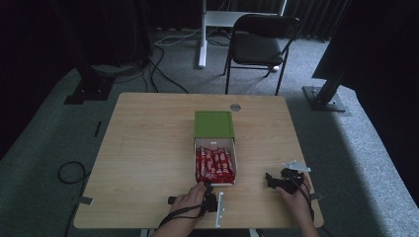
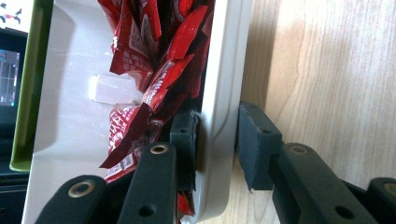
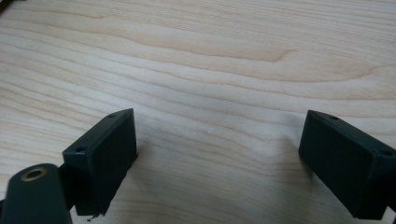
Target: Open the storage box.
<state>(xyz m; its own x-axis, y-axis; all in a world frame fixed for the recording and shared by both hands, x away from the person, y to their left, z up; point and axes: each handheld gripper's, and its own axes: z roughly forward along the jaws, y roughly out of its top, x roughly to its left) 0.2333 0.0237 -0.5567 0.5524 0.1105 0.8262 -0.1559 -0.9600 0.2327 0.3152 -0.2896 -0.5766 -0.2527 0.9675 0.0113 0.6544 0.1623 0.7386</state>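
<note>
My left gripper (image 2: pixel 215 144): clamped on the near wall of the white tray (image 2: pixel 219 70), one pad inside, one outside. Tray: mid-table, full of red wrappers (image 1: pixel 214 165), green lid (image 1: pixel 213 123) behind it. My right gripper (image 3: pixel 219 163): jaws spread, nothing between, over bare table (image 3: pixel 210 56).

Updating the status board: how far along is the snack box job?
Done: the white tray is slid partway out of the green sleeve, red packets exposed. In hand: the left claw is clamped across the tray's near wall. The right claw hangs open over the bare table. Left: probably finishing the slide; which way, I cannot tell.
</note>
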